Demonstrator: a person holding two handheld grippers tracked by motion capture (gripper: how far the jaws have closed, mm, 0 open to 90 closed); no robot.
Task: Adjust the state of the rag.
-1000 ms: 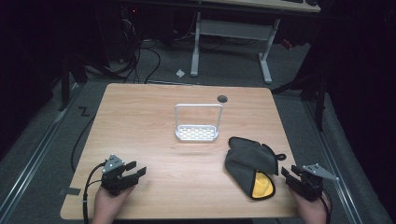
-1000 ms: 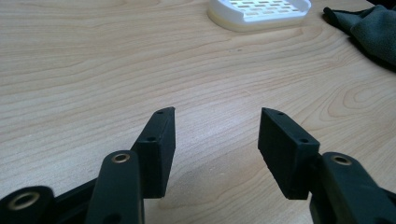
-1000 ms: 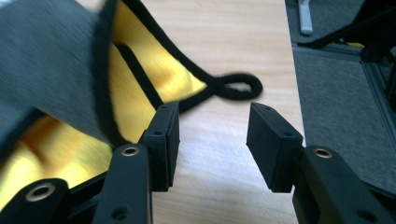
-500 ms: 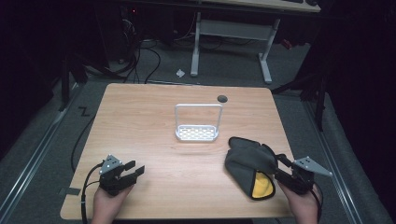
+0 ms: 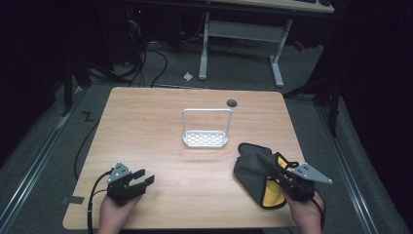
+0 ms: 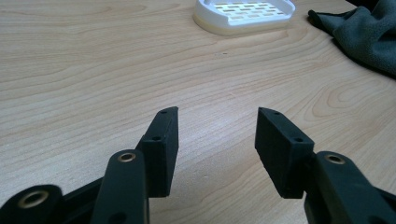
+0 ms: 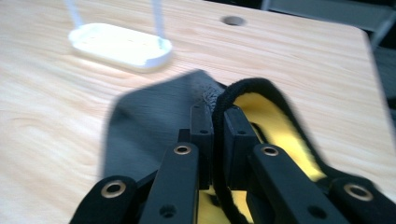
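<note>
1. A white perforated tray [image 5: 205, 139] with a tall wire loop handle is seen at the middle of the wooden table [image 5: 146, 122]; nothing is seen lying in it.
2. A grey pouch [image 5: 255, 168] with a yellow lining is laid on the table near its right front part, to the right of the tray and apart from it. Its mouth is turned toward the person, and the yellow inside is shown; no contents can be made out in it.
3. The right gripper [image 5: 281, 168] is clenched on the pouch's black-trimmed rim [image 7: 219, 116], which is pinched between the two pads in the right gripper view. Its jaws have just been closing, with that rim between them.
4. The left gripper [image 5: 145, 176] is held released above bare wood at the left front part of the table, with nothing between its parted jaws.
5. Compared with a second ago, the right gripper is found farther in over the table, at the pouch instead of beside it, and the pouch's near edge is gathered up. The left gripper and the tray are unchanged in place.
</note>
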